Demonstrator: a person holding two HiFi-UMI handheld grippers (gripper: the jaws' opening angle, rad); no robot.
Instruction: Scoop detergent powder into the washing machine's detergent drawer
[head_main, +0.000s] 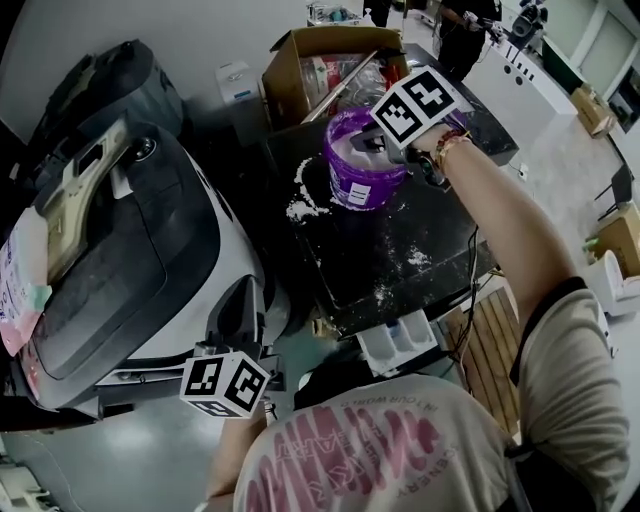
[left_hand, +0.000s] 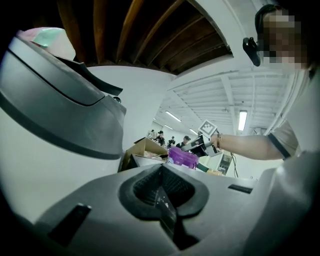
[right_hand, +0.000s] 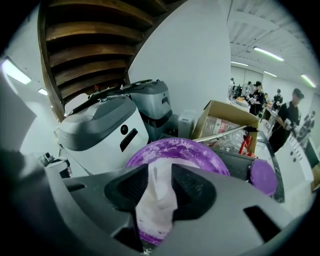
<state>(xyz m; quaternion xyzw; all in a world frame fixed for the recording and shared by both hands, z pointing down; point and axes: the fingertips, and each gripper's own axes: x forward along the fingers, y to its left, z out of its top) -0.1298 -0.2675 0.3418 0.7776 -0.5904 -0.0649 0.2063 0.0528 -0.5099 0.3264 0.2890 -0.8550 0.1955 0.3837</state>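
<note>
A purple detergent tub (head_main: 362, 175) stands open on a black table (head_main: 400, 255). My right gripper (head_main: 378, 142) hangs over its mouth and points steeply down. In the right gripper view the right gripper (right_hand: 160, 186) is shut on a white powdery scoop (right_hand: 156, 205), with the tub rim (right_hand: 175, 148) just beyond. A white compartmented detergent drawer (head_main: 397, 338) sits at the table's near edge. My left gripper (head_main: 243, 302) is low at the front of the washing machine (head_main: 130, 250). Its jaws (left_hand: 161, 189) meet with nothing between them, and the tub (left_hand: 182, 157) shows far ahead.
Spilled white powder (head_main: 300, 205) lies on the table left of the tub. The purple lid (right_hand: 263, 176) rests to the tub's right. A cardboard box (head_main: 320, 60) with clutter stands behind it. A second dark machine (head_main: 110, 90) sits behind the washer. People stand far off.
</note>
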